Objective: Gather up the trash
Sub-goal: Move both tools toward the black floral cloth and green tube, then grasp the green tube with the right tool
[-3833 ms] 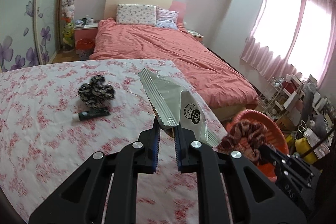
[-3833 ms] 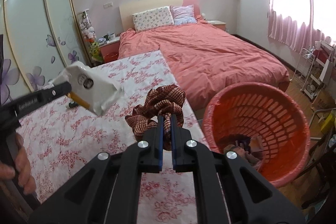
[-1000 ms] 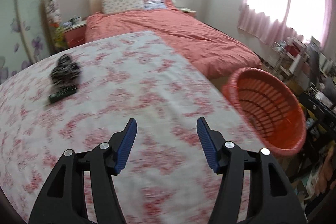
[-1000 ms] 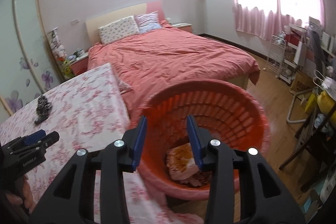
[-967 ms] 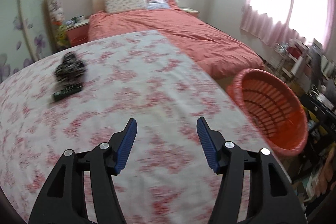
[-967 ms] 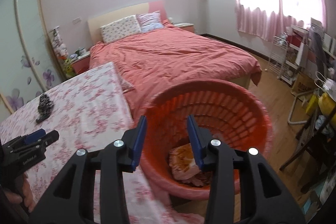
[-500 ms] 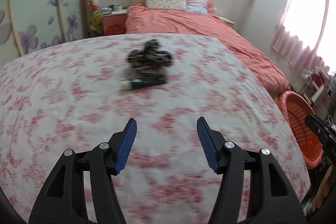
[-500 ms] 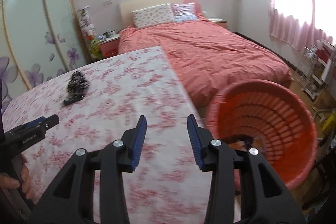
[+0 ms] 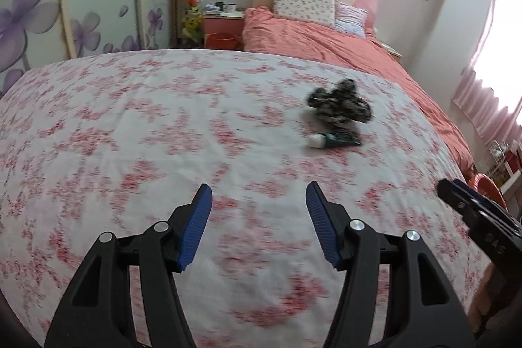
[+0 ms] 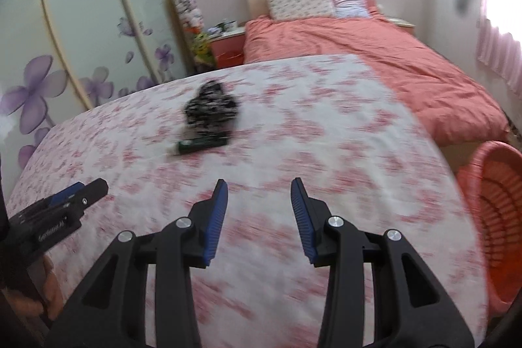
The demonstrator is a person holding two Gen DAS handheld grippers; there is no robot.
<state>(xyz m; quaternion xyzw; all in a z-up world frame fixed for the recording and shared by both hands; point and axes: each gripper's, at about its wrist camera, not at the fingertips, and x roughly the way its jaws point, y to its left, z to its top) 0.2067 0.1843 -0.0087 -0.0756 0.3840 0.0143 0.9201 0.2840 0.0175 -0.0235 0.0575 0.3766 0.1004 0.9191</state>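
Both hand-held grippers, left (image 9: 257, 217) and right (image 10: 259, 211), released, empty, above bench (image 9: 130, 126); dark tube (image 9: 336, 140) touching black-and-white scrunchie (image 9: 339, 109).

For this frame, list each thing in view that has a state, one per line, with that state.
left gripper: open, empty, over the tablecloth.
right gripper: open, empty, over the tablecloth.
black-and-white scrunchie: lying on the floral tablecloth, bunched.
dark tube: lying flat beside the scrunchie, white cap on.
orange basket: upright beside the table, contents not visible.
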